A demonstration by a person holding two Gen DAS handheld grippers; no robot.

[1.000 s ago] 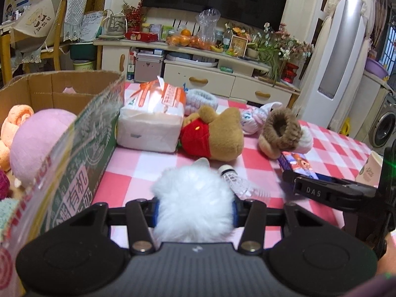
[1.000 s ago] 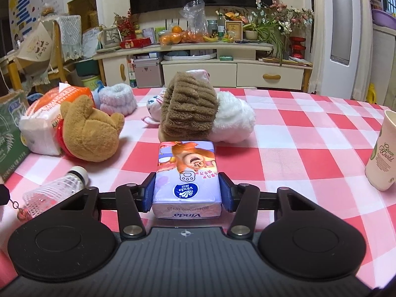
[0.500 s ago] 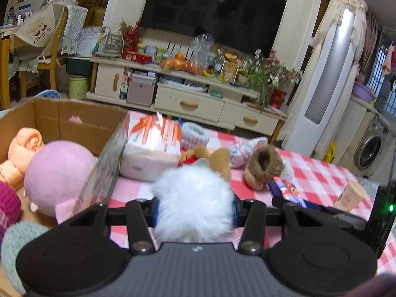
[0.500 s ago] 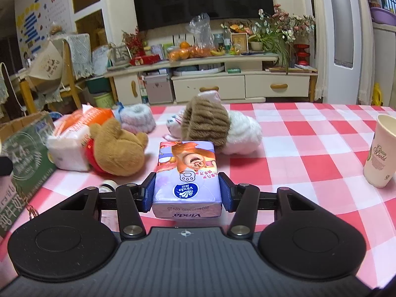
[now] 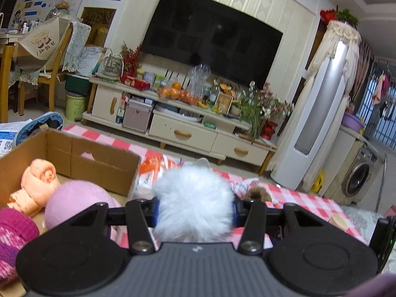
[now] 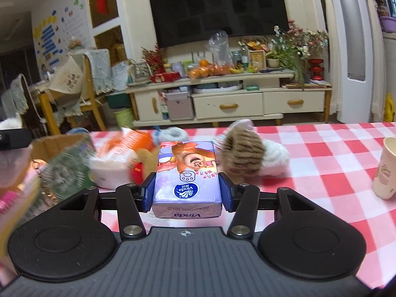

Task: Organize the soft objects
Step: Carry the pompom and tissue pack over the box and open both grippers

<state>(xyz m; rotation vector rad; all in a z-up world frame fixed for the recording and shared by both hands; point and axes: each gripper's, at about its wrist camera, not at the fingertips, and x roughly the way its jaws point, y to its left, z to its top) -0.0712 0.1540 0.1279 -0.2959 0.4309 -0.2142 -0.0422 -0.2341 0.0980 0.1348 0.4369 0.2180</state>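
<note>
Gripping a white fluffy toy (image 5: 194, 199) between its blue pads, the left gripper (image 5: 194, 212) shows its fingers closed on the fur. Left of the fingers sits an open cardboard box (image 5: 99, 163) holding a pink plush ball (image 5: 74, 204) and an orange rolled cloth (image 5: 37, 185).

From the right wrist, the right gripper (image 6: 186, 195) clamps a purple Vinda tissue pack (image 6: 186, 178) — pads pressed on both sides. Ahead and right of the fingers lies a brown-and-white plush slipper (image 6: 247, 157) on the red checked tablecloth (image 6: 334, 153); far right stands a paper cup (image 6: 384, 168).
</note>
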